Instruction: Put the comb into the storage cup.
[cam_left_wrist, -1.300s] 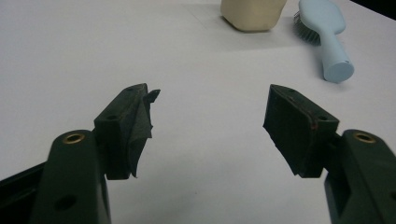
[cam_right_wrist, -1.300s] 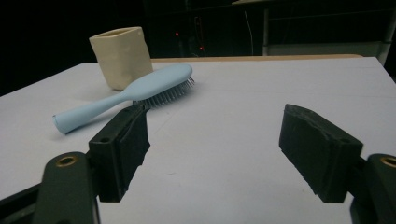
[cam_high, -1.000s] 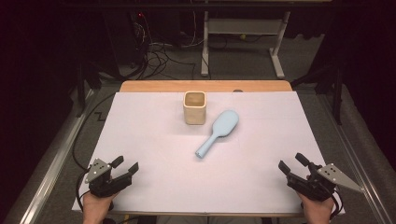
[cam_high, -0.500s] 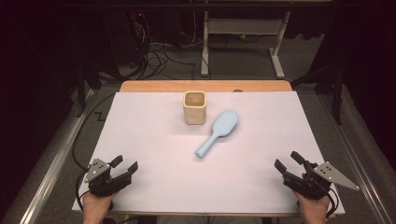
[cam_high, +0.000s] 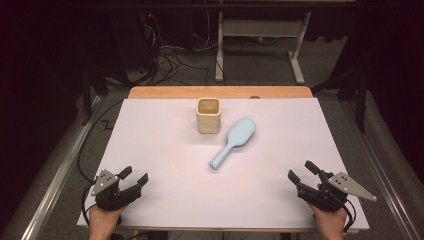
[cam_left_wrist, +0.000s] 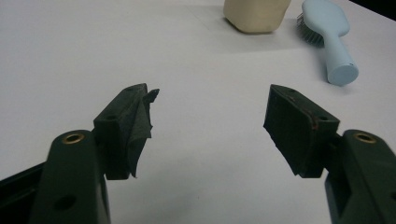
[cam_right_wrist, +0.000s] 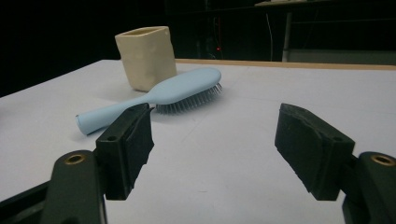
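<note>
My two grippers sit low at my edge of the table, and both have their jaws wide apart with nothing in them. The blue hairbrush (cam_high: 234, 142) lies well ahead of my right gripper (cam_high: 302, 174) and off to its left, bristles down, just beside the cream cup (cam_high: 208, 115). My left gripper (cam_high: 134, 177) is farther from it. I think the brush is light, hard and a bit slippery. I would grab its thin handle (cam_right_wrist: 105, 117). I see no words on it.

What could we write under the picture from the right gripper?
Open right gripper facing a blue hairbrush lying bristles-down beside a cream cup.
</note>
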